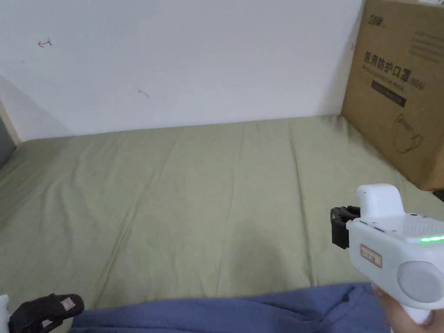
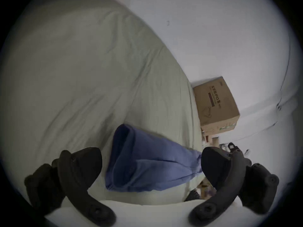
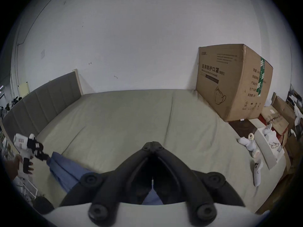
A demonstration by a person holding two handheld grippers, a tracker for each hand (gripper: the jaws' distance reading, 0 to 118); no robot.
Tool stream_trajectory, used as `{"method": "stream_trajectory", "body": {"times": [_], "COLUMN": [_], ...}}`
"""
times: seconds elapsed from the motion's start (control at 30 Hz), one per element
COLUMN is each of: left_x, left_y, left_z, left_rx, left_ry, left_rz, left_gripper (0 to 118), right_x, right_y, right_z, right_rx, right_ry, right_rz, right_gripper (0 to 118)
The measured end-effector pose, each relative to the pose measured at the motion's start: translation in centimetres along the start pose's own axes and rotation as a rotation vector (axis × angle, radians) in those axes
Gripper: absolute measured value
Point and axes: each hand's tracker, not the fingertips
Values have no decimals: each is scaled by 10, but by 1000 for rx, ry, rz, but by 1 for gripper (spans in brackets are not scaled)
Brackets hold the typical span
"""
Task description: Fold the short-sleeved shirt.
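Scene on a bed (image 1: 195, 182) covered with a pale green sheet, taken as the landmark. The blue short-sleeved shirt (image 1: 243, 313) lies on the near edge of the bed, stretched along that edge as a rumpled band; in the left gripper view its open sleeve end (image 2: 124, 150) faces the camera.

The left gripper (image 2: 150, 166) hovers at the near left corner of the bed, just beside the shirt's left end. Its fingers (image 2: 83, 163) stand wide apart, with the shirt seen between them but not touched.

The right gripper (image 3: 152, 146), held by a hand (image 1: 409, 314), is above the near right part of the bed, over the shirt's right portion. Its fingers (image 3: 144, 150) are together at the tips, with no cloth visible between them.

A cardboard box (image 3: 229, 83) stands on the far right corner of the bed, against the white wall (image 1: 173, 65). A grey padded headboard (image 3: 41, 102) bounds the bed's left side. Small white items (image 3: 247, 143) lie near the bed's right edge, below the box.
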Motion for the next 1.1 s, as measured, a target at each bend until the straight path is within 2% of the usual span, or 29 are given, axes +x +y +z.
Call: {"method": "stream_trajectory", "body": {"times": [0.13,0.23,0.3,0.33,0.37,0.4,0.43,0.47,0.53,0.57,0.7,0.73,0.8,0.83,0.87,0.9,0.93,0.97,1.1], "left_x": [-31,-40,-44,-44,-38,-44,-49,-55,-48,-3,26,-7,-2,13,20,27,31,71,115], "left_y": [0,3,3,2,-1,-1,-1,-2,0,-22,-24,-12,-8,-8,-9,-12,-17,-47,-66], "left_z": [-27,-31,-44,-49,-37,-35,-32,-28,-33,-61,-49,-53,-42,-14,-5,-3,-5,-2,-21], "left_rx": [-80,-19,-87,-108,-130,-177,-203,-235,-140,-132,-97,-80,-5,36,65,81,84,77,20], "left_ry": [-58,-214,-264,-300,-291,-190,-78,45,-109,-69,136,182,383,486,687,785,798,728,426], "left_rz": [142,143,198,222,207,114,70,31,106,66,-195,-237,-347,-397,-549,-640,-686,-664,-528], "left_gripper": [118,118,118,114,96,62,17,12,12,12,12,12,12,12,12,12,12,12,12], "right_x": [-3,-8,-8,-7,-8,-9,-9,-7,-7,-6,-1,1,4,6,8,9,9,10,9], "right_y": [17,27,30,31,30,28,26,23,17,14,8,7,7,6,5,5,4,3,1], "right_z": [-17,-24,-27,-29,-31,-32,-33,-34,-33,-32,-25,-23,-17,-14,-11,-8,-6,-4,6], "right_rx": [26,48,56,52,45,37,29,21,2,-7,-31,-32,-31,-29,-28,-30,-32,-33,-29], "right_ry": [16,-7,18,19,20,22,25,28,33,35,33,30,23,20,19,20,22,25,42], "right_rz": [-35,-21,-41,-44,-45,-45,-45,-46,-47,-47,-32,-27,-17,-16,-17,-20,-24,-30,-43], "right_gripper": [0,0,0,0,0,0,0,0,0,0,0,0,0,0,0,0,0,0,0]}}
